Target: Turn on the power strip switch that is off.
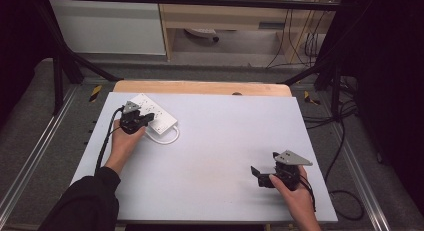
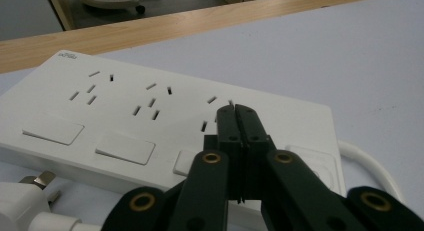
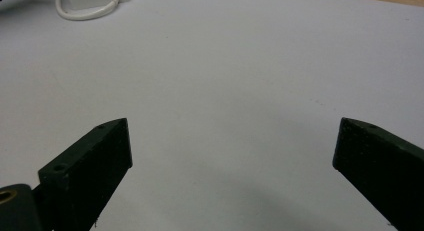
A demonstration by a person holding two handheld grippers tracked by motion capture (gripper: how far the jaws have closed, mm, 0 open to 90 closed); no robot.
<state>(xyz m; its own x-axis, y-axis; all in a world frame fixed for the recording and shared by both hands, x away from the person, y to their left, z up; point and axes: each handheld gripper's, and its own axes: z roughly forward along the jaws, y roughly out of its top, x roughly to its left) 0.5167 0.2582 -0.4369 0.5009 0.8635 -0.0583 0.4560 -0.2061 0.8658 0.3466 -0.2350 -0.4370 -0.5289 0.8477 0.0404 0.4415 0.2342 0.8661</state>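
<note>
1. Strip [image 1: 152, 115], white, lies at the far left of the table [image 1: 225, 136], slanted to its edge, sockets up. Its cord [image 1: 167, 139] loops out of the near end onto the bare top.

2. Left gripper [image 1: 145, 119] hangs over the strip's near end. In the left gripper view its jaws are pressed flat together with nothing between them, the joined tip [image 2: 234, 110] just above the third set of socket holes, beside the row of rocker switches [image 2: 125, 149]. A closed tip gives a narrow, stiff point, so my guess is that it is meant to poke or press, perhaps a switch, not to grasp. Whether the tip touches the plastic I cannot tell.

3. Plug [image 2: 22, 203], white, lies on the table just beside the strip's front edge, pins showing, not in any socket.

4. Right gripper [image 1: 261, 177] waits low at the near right, well apart from the strip. In the right gripper view its jaws [image 3: 235, 156] stand spread wide over bare table, holding nothing. That reads as a parked hand, kept clear of the left one's work yet ready to take something.
</note>
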